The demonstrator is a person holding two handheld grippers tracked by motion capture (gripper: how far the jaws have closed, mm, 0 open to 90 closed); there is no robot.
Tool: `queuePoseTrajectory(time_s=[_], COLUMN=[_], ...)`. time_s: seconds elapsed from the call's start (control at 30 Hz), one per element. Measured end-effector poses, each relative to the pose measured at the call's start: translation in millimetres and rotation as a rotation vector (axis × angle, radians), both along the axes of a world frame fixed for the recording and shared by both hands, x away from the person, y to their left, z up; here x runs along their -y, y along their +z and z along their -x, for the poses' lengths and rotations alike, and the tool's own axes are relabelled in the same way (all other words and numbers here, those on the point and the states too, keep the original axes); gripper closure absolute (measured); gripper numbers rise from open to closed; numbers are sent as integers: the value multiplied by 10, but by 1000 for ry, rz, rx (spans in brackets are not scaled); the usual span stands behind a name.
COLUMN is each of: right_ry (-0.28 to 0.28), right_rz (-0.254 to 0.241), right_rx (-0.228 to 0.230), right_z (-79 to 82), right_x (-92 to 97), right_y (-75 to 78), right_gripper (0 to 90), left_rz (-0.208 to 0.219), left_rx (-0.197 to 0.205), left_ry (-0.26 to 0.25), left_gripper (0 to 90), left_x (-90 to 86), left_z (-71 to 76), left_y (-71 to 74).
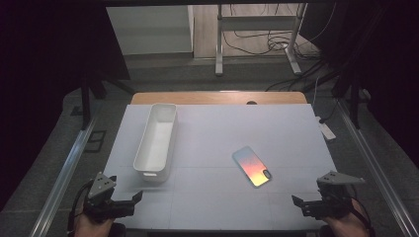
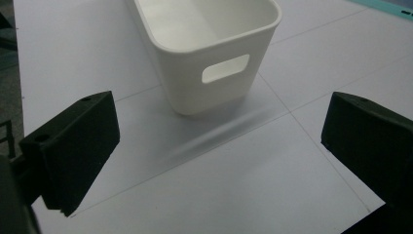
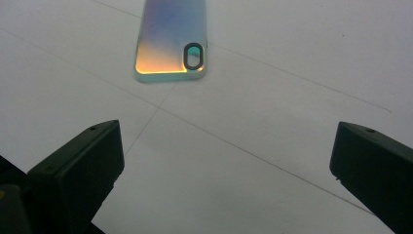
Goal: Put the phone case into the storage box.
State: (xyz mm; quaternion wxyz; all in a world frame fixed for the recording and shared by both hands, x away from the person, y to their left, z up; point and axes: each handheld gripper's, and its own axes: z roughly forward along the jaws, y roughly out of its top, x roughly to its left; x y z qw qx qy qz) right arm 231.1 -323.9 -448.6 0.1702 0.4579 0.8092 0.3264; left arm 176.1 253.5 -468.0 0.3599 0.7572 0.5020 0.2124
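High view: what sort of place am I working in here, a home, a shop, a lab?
Most likely a lab or recording room, not a home. A table with a plain white top stands between dark curtains, loose cables run over the floor behind it, and a metal stand stands there.

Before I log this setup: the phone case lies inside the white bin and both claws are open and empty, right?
Not quite. The phone case lies flat on the table, to the right of the white bin and apart from it, as the high view shows. The left claw and right claw are indeed open and empty.
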Motion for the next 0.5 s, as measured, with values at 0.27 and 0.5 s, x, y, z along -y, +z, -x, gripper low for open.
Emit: queuePoseTrajectory(time_s=[0.27,0.5], right_ry=[-6,0], right_rz=[5,8], right_rx=[3,4], right_z=[3,2], right_x=[-1,-11], right_y=[2,0], right_gripper=[0,0], left_rz=[13,14], left_rx=[-5,-4], left_ry=[-6,-14], left_gripper=[11,10], left_x=[-13,-14], left_z=[-7,-3], left_y=[-1,-3])
